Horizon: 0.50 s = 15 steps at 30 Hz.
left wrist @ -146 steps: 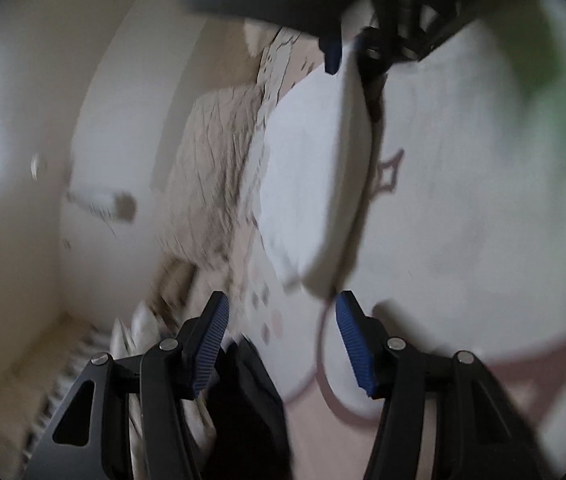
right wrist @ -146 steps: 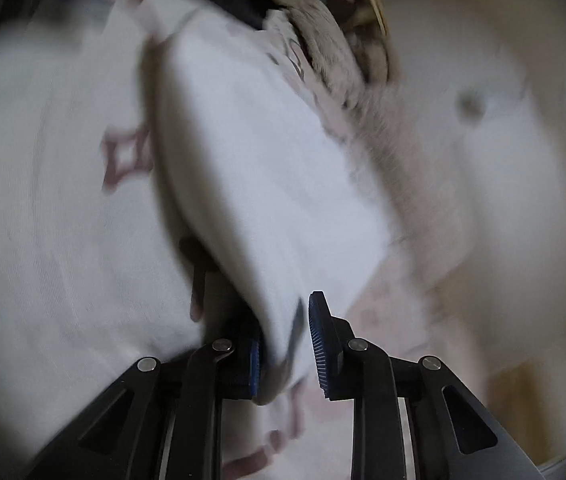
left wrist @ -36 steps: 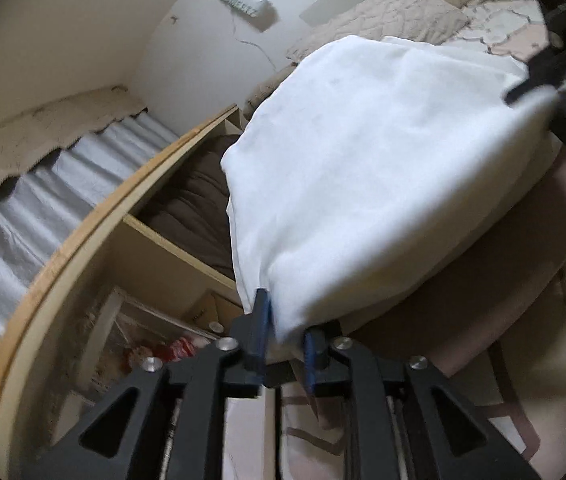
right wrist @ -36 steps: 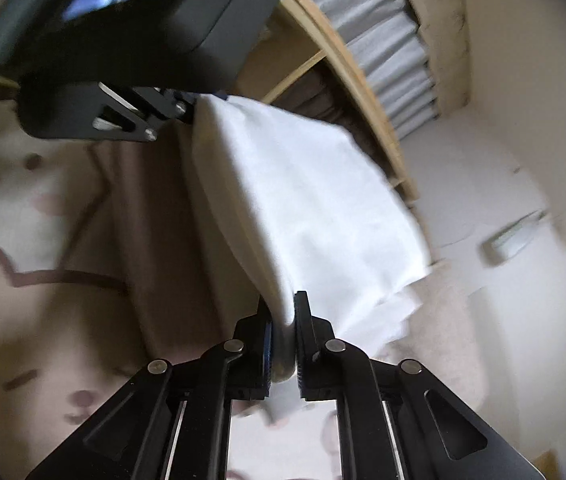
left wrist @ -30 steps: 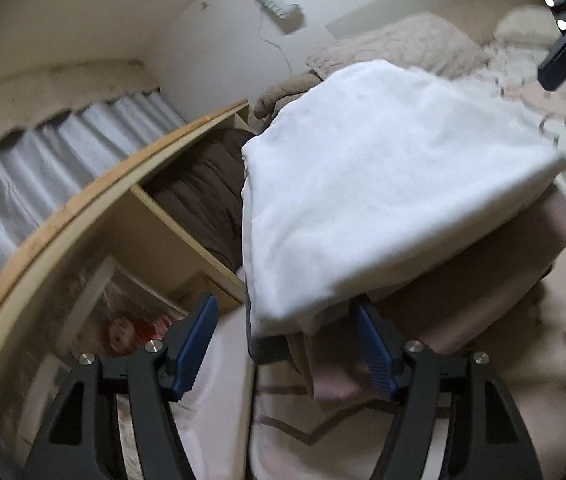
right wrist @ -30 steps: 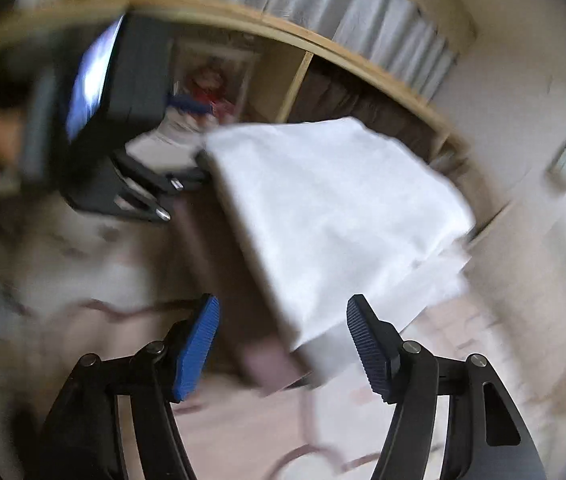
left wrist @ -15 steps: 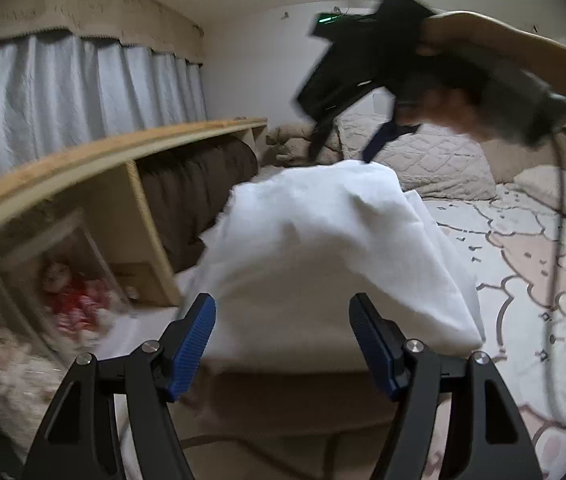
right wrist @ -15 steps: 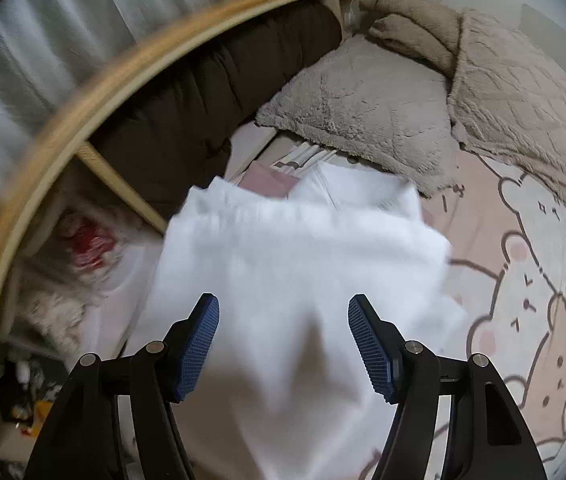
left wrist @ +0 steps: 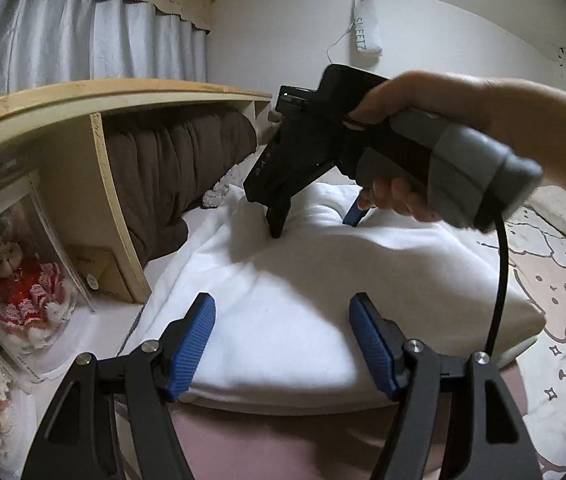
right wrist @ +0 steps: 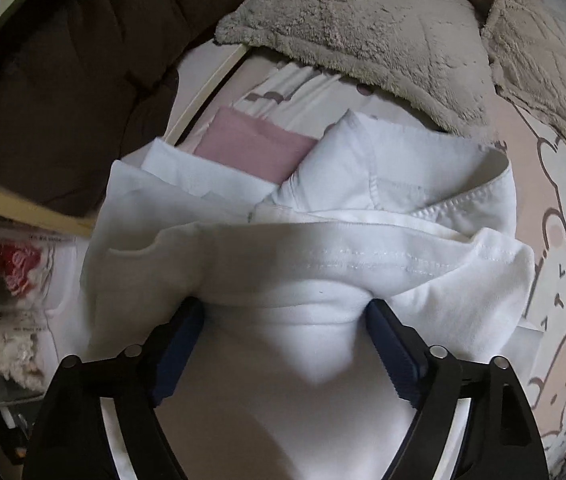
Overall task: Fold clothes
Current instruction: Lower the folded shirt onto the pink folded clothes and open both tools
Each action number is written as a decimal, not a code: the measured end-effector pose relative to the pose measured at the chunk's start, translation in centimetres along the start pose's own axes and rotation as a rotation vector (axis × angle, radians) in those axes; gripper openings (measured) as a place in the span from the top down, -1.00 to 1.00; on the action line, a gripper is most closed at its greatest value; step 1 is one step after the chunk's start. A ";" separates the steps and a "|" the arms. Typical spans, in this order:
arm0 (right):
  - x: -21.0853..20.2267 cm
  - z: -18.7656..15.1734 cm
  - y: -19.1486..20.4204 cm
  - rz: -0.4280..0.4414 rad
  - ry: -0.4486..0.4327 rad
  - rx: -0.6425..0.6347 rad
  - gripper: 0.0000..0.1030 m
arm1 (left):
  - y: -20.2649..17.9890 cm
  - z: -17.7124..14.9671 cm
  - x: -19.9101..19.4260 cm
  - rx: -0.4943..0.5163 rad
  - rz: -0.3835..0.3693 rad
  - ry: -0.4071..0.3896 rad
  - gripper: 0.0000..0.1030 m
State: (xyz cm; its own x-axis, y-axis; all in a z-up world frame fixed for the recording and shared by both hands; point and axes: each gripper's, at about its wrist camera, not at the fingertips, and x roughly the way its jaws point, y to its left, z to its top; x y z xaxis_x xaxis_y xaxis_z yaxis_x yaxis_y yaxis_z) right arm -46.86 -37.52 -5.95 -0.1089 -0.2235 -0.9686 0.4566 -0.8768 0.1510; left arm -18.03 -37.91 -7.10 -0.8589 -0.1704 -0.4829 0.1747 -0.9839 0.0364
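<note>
White garment (left wrist: pixel 323 280): folded into a thick pad, it lies on top of a pink folded cloth (right wrist: pixel 251 144) near the wooden shelf (left wrist: pixel 115 200), so it seems placed on a pile of finished clothes.
Place of the pile: on the bed, on the sheet with bear drawings (left wrist: pixel 563 320), just beside the brown duvet (left wrist: pixel 171 172) stored in the shelf; a beige fluffy pillow (right wrist: pixel 363 28) is behind.
Right gripper (right wrist: pixel 287 340): it points steeply down, the tips press into the top layer and a bulge of fabric rises between them. The jaws have just been opening and stand wide; I judge they flatten, not grasp.
Right hand (left wrist: pixel 443 128): it holds the handle from above, wrist bent down.
Left gripper (left wrist: pixel 283 340): released, wide apart, nothing between, it hovers before the near edge.
</note>
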 end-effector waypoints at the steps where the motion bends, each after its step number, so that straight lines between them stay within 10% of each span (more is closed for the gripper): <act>1: 0.2 -0.1 -0.3 0.008 -0.018 -0.001 -0.80 | -0.1 0.0 0.0 0.002 0.000 0.006 -0.35; 11: -9.1 -3.1 -2.9 0.253 -0.288 -0.043 -0.81 | 0.6 1.8 -3.5 -0.025 -0.012 0.029 -0.35; 15: -12.4 -10.0 -2.5 0.190 -0.476 -0.270 -0.65 | 1.9 5.5 -4.5 -0.063 -0.006 0.020 -0.35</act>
State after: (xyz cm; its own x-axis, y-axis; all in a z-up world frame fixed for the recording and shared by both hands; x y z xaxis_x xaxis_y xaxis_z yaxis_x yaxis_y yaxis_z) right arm -37.88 -28.28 3.68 -0.3592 -0.5882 -0.7245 0.7090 -0.6768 0.1980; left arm -16.51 -39.26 -0.03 -0.8503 -0.1626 -0.5006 0.2001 -0.9795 -0.0217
